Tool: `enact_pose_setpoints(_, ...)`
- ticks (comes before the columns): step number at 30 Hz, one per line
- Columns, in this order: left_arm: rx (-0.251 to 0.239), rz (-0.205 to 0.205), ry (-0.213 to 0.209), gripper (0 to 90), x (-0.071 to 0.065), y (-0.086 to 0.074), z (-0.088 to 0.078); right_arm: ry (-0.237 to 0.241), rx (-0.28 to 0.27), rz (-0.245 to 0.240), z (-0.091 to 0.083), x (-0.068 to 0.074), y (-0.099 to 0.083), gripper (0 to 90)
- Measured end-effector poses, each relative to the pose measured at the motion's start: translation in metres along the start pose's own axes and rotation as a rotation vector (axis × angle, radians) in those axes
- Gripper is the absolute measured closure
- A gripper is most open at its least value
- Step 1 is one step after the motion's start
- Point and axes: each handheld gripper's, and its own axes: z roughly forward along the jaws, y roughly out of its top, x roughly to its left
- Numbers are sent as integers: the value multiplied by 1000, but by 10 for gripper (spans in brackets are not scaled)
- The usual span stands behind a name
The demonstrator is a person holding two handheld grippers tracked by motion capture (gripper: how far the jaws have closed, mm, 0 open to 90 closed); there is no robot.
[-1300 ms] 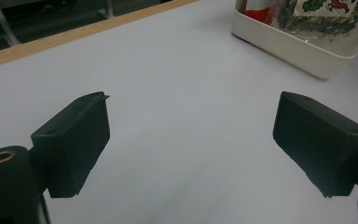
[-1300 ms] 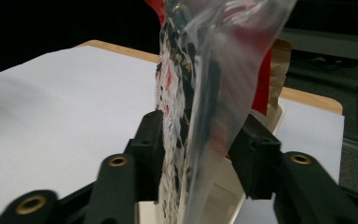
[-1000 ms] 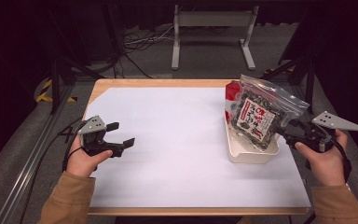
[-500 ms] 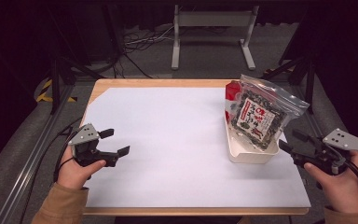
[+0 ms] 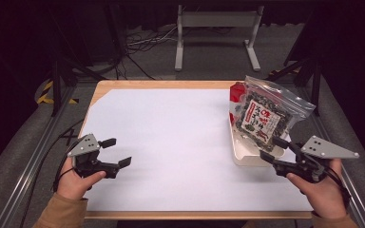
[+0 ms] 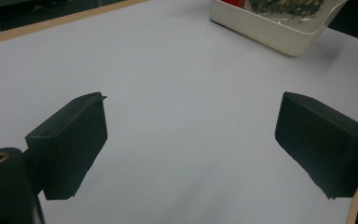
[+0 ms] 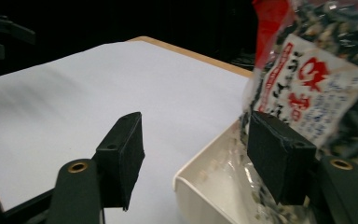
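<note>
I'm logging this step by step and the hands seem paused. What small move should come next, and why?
Probably ease the right gripper forward to close on the lower edge of the snack bag. Its jaws stand open right at the near end of the white tray, with the bag leaning in the tray ahead of them. The left gripper hangs open over bare table, far from the bag.

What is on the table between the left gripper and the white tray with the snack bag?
Nothing: in the high view, bare white table stretches from the left gripper to the white tray holding the snack bag.
</note>
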Motion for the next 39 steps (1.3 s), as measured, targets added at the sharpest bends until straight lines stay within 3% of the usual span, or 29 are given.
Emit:
enact_pose_setpoints(10,-28,-14,-20,66,-5,-24,-3,86,-1,-7,38,14,-9,364)
enact_pose_setpoints(23,-107,-30,-17,38,-3,-33,-8,153,-37,-6,72,30,-32,363)
enact_pose_setpoints(39,-103,0,-39,20,-5,-40,1,162,-21,-29,103,48,-68,338)
